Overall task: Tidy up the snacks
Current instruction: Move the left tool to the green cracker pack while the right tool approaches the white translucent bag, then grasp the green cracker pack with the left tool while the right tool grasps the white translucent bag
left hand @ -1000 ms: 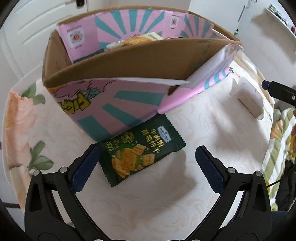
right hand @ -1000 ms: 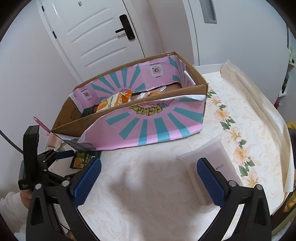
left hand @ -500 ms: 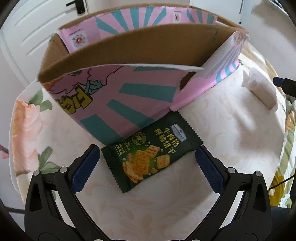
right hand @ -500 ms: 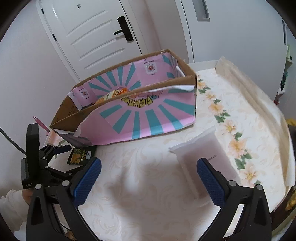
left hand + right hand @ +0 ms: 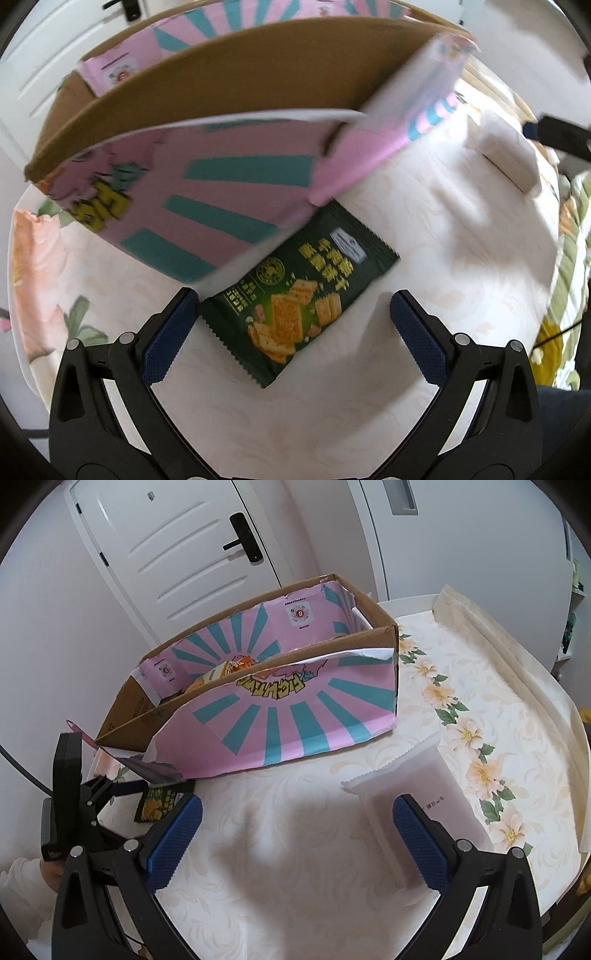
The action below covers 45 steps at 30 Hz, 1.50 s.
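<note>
A round table covered in a cream cloth with a peach flower border stands before a white panelled door with a black handle. On the cloth sits a long cardboard box, pink with teal rays outside and plain brown inside; orange snack packs show over its near wall.

The left gripper hangs low over the table with its blue-padded fingers spread wide and holding nothing. Between them lies a dark green cracker packet, flat on the cloth, its far end tucked under the box's near corner. Its left serrated corner sits just beside the left pad; whether they touch cannot be told. The view here is blurred.

The right gripper is also spread wide and empty, above bare cloth. A translucent white pouch lies flat by its right finger, near the box. From this side the left gripper and the green packet appear at the box's left end.
</note>
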### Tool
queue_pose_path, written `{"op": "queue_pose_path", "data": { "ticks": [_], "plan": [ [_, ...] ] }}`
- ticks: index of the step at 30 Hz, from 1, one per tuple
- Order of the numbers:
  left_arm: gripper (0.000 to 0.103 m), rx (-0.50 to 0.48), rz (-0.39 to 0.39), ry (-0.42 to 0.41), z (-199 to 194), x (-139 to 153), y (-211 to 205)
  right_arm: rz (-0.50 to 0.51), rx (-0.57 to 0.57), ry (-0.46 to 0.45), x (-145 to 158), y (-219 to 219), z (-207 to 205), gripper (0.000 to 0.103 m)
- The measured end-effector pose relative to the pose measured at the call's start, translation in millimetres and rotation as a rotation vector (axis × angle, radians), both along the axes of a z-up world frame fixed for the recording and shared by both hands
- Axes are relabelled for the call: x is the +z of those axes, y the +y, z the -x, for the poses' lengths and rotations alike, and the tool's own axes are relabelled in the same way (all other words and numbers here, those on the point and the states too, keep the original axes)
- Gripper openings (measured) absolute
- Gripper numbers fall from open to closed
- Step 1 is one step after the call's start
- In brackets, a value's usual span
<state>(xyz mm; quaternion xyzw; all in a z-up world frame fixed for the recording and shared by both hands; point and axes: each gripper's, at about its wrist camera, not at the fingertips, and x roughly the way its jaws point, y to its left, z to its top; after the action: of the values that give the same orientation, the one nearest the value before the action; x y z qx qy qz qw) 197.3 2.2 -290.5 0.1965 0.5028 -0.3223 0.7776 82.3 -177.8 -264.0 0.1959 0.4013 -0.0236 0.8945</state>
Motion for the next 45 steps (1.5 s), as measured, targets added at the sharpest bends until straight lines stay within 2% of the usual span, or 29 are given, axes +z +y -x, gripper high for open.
{"op": "queue_pose_path", "data": {
  "ticks": [7,11,15,21,23,27,30,33,36,37,43,45],
  "plan": [
    [0.103,-0.132,0.000,0.052,43.5,4.9,-15.7,-0.004,-0.011,0.003,0.1,-7.1,2.4,0.103],
    [0.103,-0.169,0.013,0.020,56.9,17.8,-27.8,-0.003,-0.022,0.004,1.4,-12.0,6.4,0.103],
    [0.103,-0.145,-0.025,-0.022,39.6,19.4,-38.1,0.006,-0.035,0.007,4.7,-17.2,10.5,0.103],
    [0.101,-0.089,-0.031,0.022,8.6,9.3,-49.2,0.065,0.000,0.056,7.6,-20.0,14.2,0.103],
    [0.093,-0.082,-0.032,0.032,2.4,4.7,-51.6,0.086,0.012,0.088,3.4,-20.1,14.9,0.103],
    [0.086,-0.084,-0.024,0.023,0.1,6.0,-52.3,0.133,0.007,0.139,-7.6,-24.0,17.3,0.103],
    [0.076,-0.094,-0.020,0.021,13.3,6.9,-55.6,0.157,0.023,0.157,-15.3,-28.9,17.4,0.103],
    [0.065,-0.099,-0.024,0.020,19.6,1.8,-75.4,0.188,0.044,0.166,-19.4,-33.2,15.9,0.103],
    [0.052,-0.099,-0.022,0.023,25.6,5.1,-74.1,0.222,0.062,0.183,-24.0,-37.4,12.7,0.103],
    [0.043,-0.098,-0.022,0.019,27.7,6.2,-74.8,0.234,0.075,0.188,-26.3,-38.8,11.0,0.103],
    [0.042,-0.045,-0.035,0.011,31.1,8.2,-77.9,0.265,0.148,0.212,-38.5,-40.7,1.6,0.102],
    [0.042,-0.030,-0.030,0.004,34.1,11.9,-76.8,0.276,0.173,0.217,-41.7,-38.9,-1.2,0.096]
  ]
}}
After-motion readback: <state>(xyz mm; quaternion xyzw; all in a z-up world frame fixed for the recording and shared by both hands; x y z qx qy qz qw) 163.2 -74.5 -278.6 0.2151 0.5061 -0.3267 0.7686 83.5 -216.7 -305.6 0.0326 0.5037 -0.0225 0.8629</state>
